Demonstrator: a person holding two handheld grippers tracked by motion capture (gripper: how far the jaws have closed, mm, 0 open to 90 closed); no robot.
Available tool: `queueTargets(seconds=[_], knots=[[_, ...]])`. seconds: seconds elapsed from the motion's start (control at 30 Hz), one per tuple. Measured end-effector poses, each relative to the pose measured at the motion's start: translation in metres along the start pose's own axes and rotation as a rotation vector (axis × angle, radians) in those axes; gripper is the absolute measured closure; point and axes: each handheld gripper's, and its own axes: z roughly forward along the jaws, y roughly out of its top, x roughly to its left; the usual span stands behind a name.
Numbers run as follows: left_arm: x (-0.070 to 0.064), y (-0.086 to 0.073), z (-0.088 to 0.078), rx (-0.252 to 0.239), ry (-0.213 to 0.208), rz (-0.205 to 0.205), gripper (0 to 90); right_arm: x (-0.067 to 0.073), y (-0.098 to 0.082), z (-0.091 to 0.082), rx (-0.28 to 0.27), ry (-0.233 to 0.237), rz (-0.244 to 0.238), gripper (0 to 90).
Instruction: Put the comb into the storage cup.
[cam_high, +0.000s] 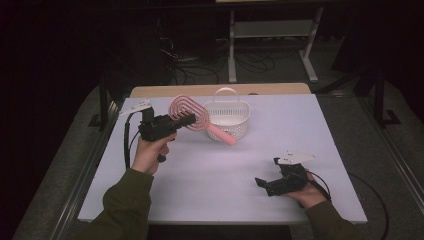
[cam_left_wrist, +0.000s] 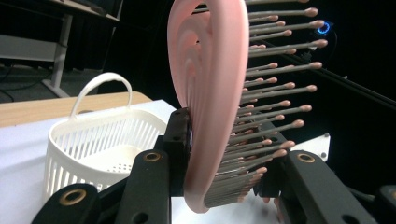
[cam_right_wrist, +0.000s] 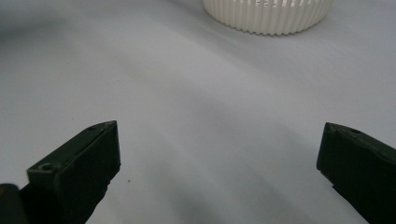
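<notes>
One pink hairbrush hangs clamped by its head in the left tongs, lifted beside the white basket, probably bound for it; the right tongs rest spread and empty on the surface.

- High view: fixed above my side of the table, facing forward and down; my forearms enter from its bottom edge, and the floor beyond the far edge shows.
- Left gripper view: rides on my left tongs, looking along the jaws, very close to the pink brush, with the white basket near behind.
- Right gripper view: rides on my right tongs, low over the table, facing the basket's base.
- Shared: all three views take in the basket and the white tabletop.
</notes>
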Motion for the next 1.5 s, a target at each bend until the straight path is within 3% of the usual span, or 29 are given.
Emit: queueTargets(seconds=[0.5, 0.93, 1.5], knots=[[0.008, 0.015, 0.013, -0.016, -0.018, 0.014, 65.1, -0.001, 0.000, -0.001, -0.003, -0.009, -0.005, 0.0], [0.021, 0.025, 0.024, -0.028, -0.019, -0.008, 65.1, 0.000, 0.000, 0.000, -0.002, -0.016, -0.012, 0.0], [0.036, 0.035, 0.039, -0.041, 0.033, -0.008, 65.1, 0.001, 0.000, 0.000, 0.001, -0.020, -0.024, 0.0]])
